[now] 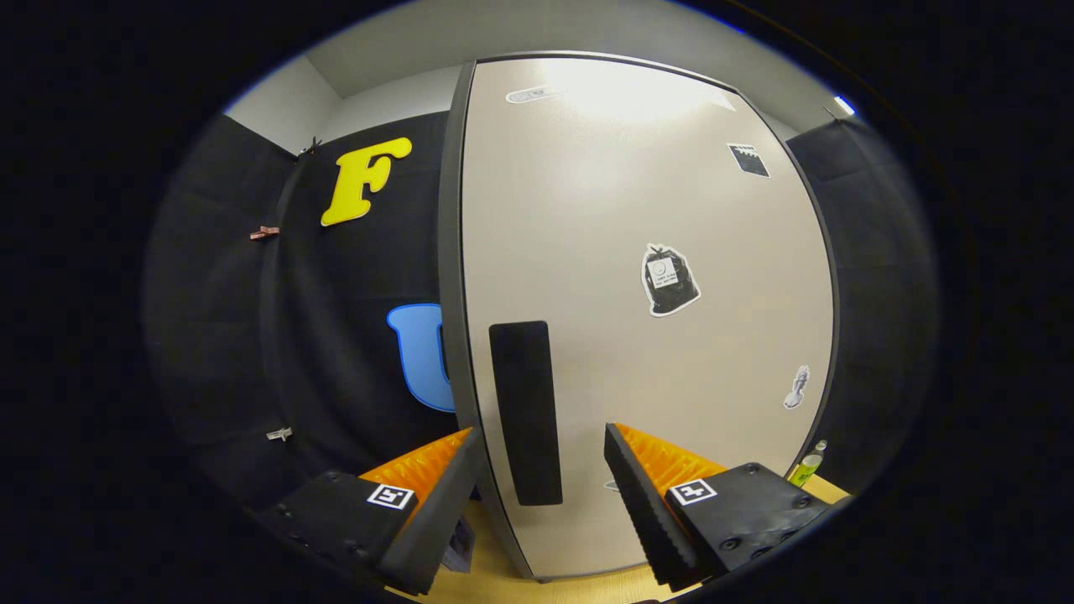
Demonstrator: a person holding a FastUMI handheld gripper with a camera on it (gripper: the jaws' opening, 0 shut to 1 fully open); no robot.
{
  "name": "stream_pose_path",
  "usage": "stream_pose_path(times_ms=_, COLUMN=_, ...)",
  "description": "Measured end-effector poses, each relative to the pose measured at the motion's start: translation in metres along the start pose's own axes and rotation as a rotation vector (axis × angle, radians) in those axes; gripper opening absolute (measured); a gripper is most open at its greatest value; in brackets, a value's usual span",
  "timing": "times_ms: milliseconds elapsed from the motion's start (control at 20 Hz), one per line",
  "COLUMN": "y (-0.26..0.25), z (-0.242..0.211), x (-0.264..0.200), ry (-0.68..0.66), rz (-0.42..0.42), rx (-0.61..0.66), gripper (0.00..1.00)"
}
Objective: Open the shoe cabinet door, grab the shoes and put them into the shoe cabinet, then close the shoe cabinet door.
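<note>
The shoe cabinet's pale beige door [638, 277] stands tall right in front of me, with a dark grey edge [450, 252] down its left side. A black vertical handle strip [526, 411] sits low on the door near that edge. My gripper [541, 432] is open, and the handle strip lies between its two fingers. The left finger [436, 495] reaches to the door's left edge. The right finger [642, 495] is in front of the door face. Neither finger presses on the handle. I cannot tell whether the door is fully closed.
The cabinet rests on a light wooden surface [503, 587]. A small green bottle [807, 466] stands by the cabinet's lower right corner. Black cloth walls [352, 352] close in on both sides. Stickers [669, 279] dot the door.
</note>
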State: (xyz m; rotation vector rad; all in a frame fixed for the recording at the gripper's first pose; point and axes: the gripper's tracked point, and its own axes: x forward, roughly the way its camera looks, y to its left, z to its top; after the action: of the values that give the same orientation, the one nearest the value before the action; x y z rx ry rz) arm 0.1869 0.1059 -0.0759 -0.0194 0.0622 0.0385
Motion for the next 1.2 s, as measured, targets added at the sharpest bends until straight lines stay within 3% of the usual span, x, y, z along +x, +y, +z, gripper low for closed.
stream_pose_path(times_ms=50, y=0.0, z=0.0, x=0.005, ry=-0.006, rz=-0.004, rx=-0.002, gripper=0.94)
stream_pose_path(times_ms=200, y=0.003, z=0.002, x=0.01, ry=-0.023, rz=-0.019, rx=-0.009, gripper=0.67)
stream_pose_path(times_ms=350, y=0.008, z=0.001, x=0.015, ry=-0.028, rz=-0.028, rx=-0.029, gripper=0.66)
stream_pose_path(times_ms=400, y=0.006, z=0.0, x=0.018, ry=-0.024, rz=-0.034, rx=-0.033, gripper=0.4)
stream_pose_path(times_ms=550, y=0.007, z=0.0, x=0.022, ry=-0.01, rz=-0.042, rx=-0.046, gripper=0.44)
stream_pose_path(times_ms=600, y=0.006, z=-0.002, x=0.018, ry=0.001, rz=-0.045, rx=-0.058, gripper=0.34)
stream_pose_path(times_ms=950, y=0.004, z=-0.003, x=0.008, ry=0.034, rz=-0.028, rx=-0.06, gripper=0.35)
stream_pose_path(times_ms=1000, y=0.004, z=-0.003, x=0.006, ry=0.028, rz=-0.027, rx=-0.056, gripper=0.19)
stream_pose_path(times_ms=1200, y=0.005, z=-0.002, x=-0.01, ry=0.055, rz=-0.011, rx=-0.054, gripper=0.19)
